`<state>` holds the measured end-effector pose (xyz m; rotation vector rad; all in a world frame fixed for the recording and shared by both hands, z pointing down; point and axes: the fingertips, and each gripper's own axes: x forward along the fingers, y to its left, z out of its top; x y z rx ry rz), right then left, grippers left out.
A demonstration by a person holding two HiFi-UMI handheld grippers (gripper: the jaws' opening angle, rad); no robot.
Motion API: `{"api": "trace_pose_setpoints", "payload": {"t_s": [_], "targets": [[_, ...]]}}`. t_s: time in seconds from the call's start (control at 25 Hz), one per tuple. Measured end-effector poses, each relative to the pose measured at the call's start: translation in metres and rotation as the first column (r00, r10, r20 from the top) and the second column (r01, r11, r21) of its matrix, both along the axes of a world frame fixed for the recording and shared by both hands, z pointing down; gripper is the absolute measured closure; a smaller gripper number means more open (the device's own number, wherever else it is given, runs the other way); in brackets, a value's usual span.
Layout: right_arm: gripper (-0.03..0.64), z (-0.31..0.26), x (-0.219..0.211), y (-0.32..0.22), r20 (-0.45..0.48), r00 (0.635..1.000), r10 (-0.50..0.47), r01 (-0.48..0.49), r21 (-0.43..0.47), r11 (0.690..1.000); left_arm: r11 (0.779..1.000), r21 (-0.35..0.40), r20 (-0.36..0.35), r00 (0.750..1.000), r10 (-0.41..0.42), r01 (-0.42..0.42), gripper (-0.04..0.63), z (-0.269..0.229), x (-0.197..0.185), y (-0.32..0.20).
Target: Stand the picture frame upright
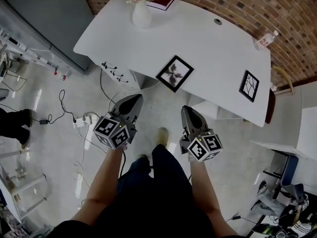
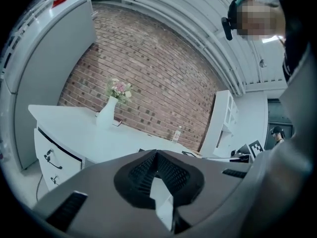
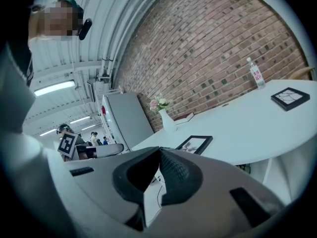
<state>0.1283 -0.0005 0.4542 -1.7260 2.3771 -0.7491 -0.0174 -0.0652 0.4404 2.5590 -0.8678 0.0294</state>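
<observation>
While the person stands back from the white desk (image 1: 213, 38), both tools hang at waist height over the floor, well short of the desk's edge and touching nothing. The left gripper (image 1: 133, 100) has its jaws pressed together with nothing between them, and the right gripper (image 1: 187, 111) is the same: pads meeting, empty. That fits an approach, since there is nothing within reach to hold. The nearer picture frame (image 1: 175, 73), black-edged with a flower print, lies flat on its back close to the desk's front edge, roughly ahead of the gap between the two tools. This is probably the one to be stood up. A second black frame (image 1: 249, 85) also lies flat, well apart toward the desk's right end, so which one is meant cannot be settled. Lying face up, neither frame shows its back or any prop. At the far side a white vase of flowers (image 1: 141, 13), a book (image 1: 163, 1) and a water bottle (image 1: 266, 39) stand clear of both frames, so they should not hinder a lift. The task looks not yet begun; the jaws would have to part before either tool could take a frame's edge.
</observation>
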Motion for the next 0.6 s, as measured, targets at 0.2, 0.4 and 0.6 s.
{"api": "trace_pose_setpoints", "payload": {"t_s": [0.2,0.4,0.6], "targets": [[0.615,0.017,0.018,-0.022,0.007,1.0,-0.023,0.023,-0.029,0.999,0.998,-0.064,-0.023,1.0,-0.001,0.0,0.595,0.02,0.029,-0.018],[0.615,0.035,0.026,-0.038,-0.012,0.998,-0.061,0.06,-0.056,0.997,0.993,-0.115,-0.015,1.0,0.008,-0.01,0.595,0.041,0.054,-0.025],[0.615,0.051,0.031,-0.051,-0.021,0.995,-0.102,0.1,-0.078,0.992,0.984,-0.176,0.01,1.0,0.018,-0.016,0.595,0.065,0.073,-0.033]]}}
